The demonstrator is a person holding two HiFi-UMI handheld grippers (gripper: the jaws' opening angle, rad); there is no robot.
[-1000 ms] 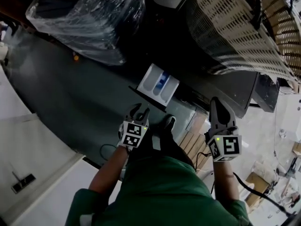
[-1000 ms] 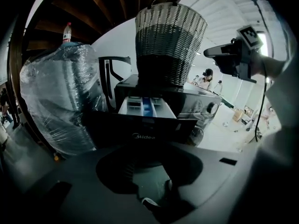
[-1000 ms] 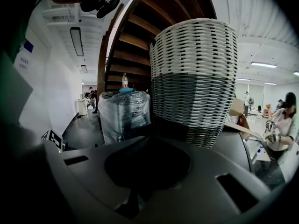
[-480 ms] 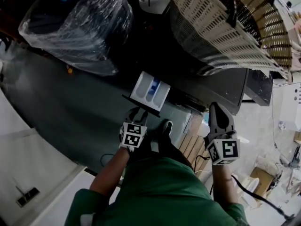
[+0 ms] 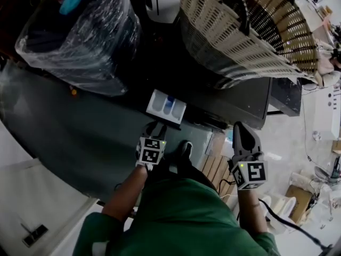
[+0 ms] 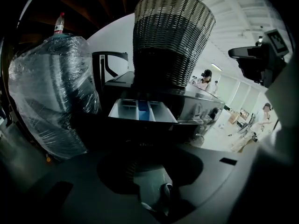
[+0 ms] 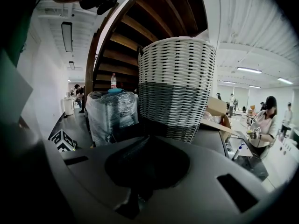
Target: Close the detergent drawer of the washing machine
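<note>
Both seemingly pressed together: left tongs (image 5: pixel 154 127) just before the detergent drawer (image 5: pixel 166 105), whose long axis runs straight ahead; right tongs (image 5: pixel 241 128) well aside.

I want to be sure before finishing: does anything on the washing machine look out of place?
Yes. The detergent drawer sticks out of the washing machine at its front, its compartments open to view, one part blue. The left tongs are close before its front panel. Nothing looks spilled or broken.
</note>
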